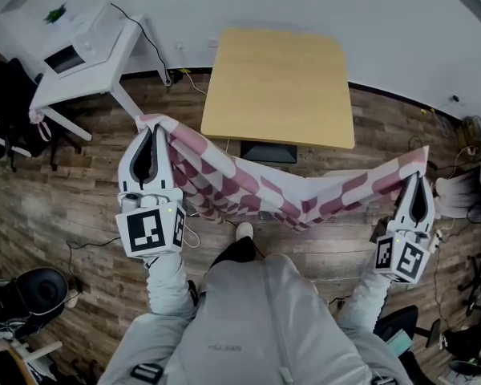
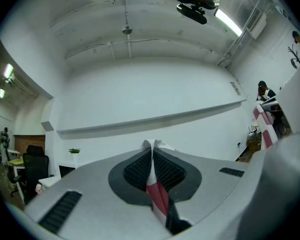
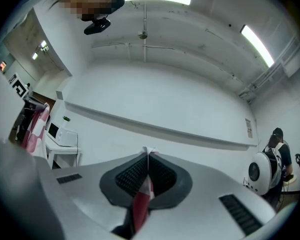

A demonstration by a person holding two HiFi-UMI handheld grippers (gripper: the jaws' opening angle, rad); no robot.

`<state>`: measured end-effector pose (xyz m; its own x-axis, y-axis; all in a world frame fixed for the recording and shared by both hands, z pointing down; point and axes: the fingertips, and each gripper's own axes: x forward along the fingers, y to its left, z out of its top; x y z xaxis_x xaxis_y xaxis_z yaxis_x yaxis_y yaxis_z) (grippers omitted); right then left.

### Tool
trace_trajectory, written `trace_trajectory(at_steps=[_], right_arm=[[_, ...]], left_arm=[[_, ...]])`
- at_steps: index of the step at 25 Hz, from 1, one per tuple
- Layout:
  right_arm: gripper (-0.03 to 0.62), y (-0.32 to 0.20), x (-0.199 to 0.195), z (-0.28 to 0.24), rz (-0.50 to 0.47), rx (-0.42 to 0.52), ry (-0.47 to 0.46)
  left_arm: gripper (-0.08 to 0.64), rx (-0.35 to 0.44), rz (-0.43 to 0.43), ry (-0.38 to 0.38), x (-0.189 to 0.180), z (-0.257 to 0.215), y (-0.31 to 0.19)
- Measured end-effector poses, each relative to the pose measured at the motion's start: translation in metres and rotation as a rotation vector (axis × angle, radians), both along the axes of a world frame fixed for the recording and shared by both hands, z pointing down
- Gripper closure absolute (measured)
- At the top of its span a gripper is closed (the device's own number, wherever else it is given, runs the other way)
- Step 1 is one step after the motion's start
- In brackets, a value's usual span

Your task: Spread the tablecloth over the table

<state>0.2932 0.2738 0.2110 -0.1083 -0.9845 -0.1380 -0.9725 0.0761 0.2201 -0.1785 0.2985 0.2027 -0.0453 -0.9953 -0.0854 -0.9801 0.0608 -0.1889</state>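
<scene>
A pink-and-white checked tablecloth [image 1: 280, 192] hangs in a sagging band between my two grippers, in front of a square light-wood table [image 1: 279, 87]. My left gripper [image 1: 151, 128] is shut on the cloth's left corner, and a strip of the tablecloth [image 2: 157, 194] shows pinched between its pads. My right gripper [image 1: 418, 176] is shut on the right corner; the tablecloth [image 3: 141, 199] runs down between its pads too. Both grippers are held short of the table's near edge, one off each side of it. The cloth's middle droops toward the wooden floor.
A white side table [image 1: 72, 50] with a microwave stands at the back left, and a dark object [image 1: 268, 152] sits under the wood table. Chairs and cables crowd the floor at the left [image 1: 24, 291] and right [image 1: 465, 295] edges. A person [image 3: 277, 146] stands far right by a round white device.
</scene>
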Motion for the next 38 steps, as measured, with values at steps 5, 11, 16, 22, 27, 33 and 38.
trace_trajectory(at_steps=[5,11,16,22,27,33,38], right_arm=[[0.569,-0.029,-0.004,-0.008,0.050,0.025,0.013],[0.569,-0.040,0.000,-0.012,0.101,0.047,0.005],[0.569,-0.063,0.007,-0.008,0.113,0.053,0.003],[0.569,-0.135,0.020,0.011,0.128,0.025,0.003],[0.569,-0.199,0.025,0.021,0.118,-0.007,-0.009],[0.569,-0.274,0.026,0.022,0.097,-0.048,-0.001],[0.569,-0.325,0.018,0.015,0.060,-0.030,0.012]], left_arm=[[0.531,0.017,0.023,0.001,-0.015,-0.005,-0.039],[0.531,0.017,0.054,0.001,-0.017,0.000,-0.062],[0.531,0.005,0.039,0.004,-0.021,0.011,-0.082],[0.531,-0.031,-0.009,0.003,-0.026,0.028,-0.139],[0.531,-0.036,-0.042,-0.008,-0.026,0.025,-0.195],[0.531,-0.048,-0.062,-0.028,-0.019,0.018,-0.262],[0.531,-0.034,-0.073,-0.039,-0.017,0.010,-0.307]])
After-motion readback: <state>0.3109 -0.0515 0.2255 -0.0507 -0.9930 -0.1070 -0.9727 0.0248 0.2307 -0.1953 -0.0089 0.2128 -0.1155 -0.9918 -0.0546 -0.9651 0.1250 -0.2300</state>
